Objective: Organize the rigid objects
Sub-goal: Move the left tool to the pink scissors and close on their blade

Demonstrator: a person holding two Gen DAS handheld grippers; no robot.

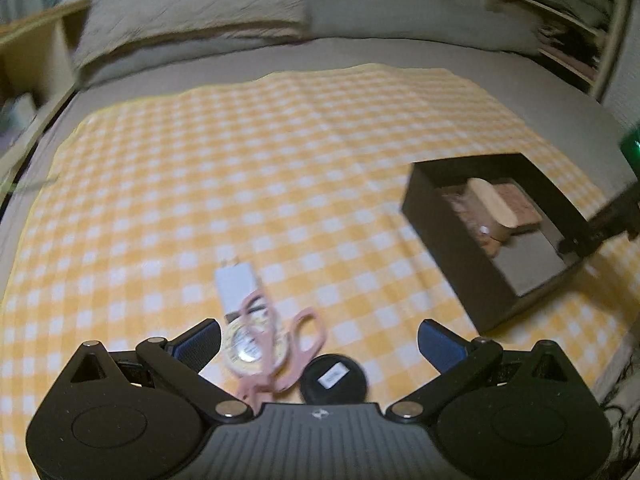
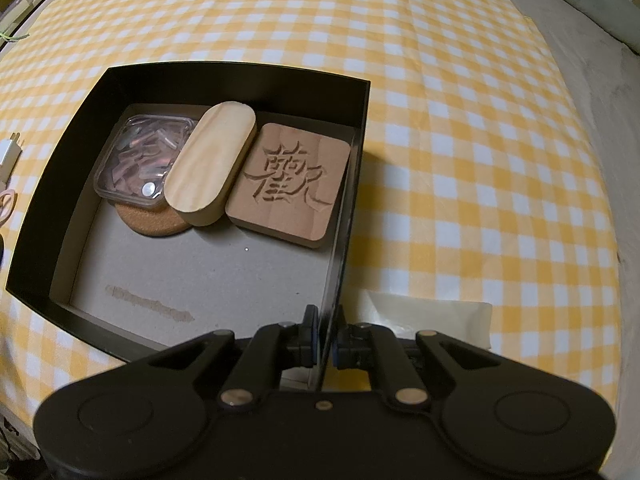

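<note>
Your right claw [image 2: 325,340] is pinched tight on the near side wall of the black box [image 2: 224,70], and that looks like an anchor grip, so the box won't skid on the checked cloth [image 2: 480,120] while things go in. Your left claw [image 1: 320,342] is spread wide with nothing between the pads, poised over the loose pile on the bed: pink scissors [image 1: 304,332], a roll of tape [image 1: 250,346], a white charger [image 1: 236,286] and a black round disc [image 1: 334,376], all touching or overlapping. That's what's left to sort, I'd say.

The right wrist view gives you the box contents sharp: a clear plastic case [image 2: 140,156] resting on a cork coaster [image 2: 156,222], an oval wooden block [image 2: 210,164], a carved wooden square [image 2: 290,182], and bare floor free at the near end. The left view is smeared, but only it shows the pile, with the box well off to its right.
</note>
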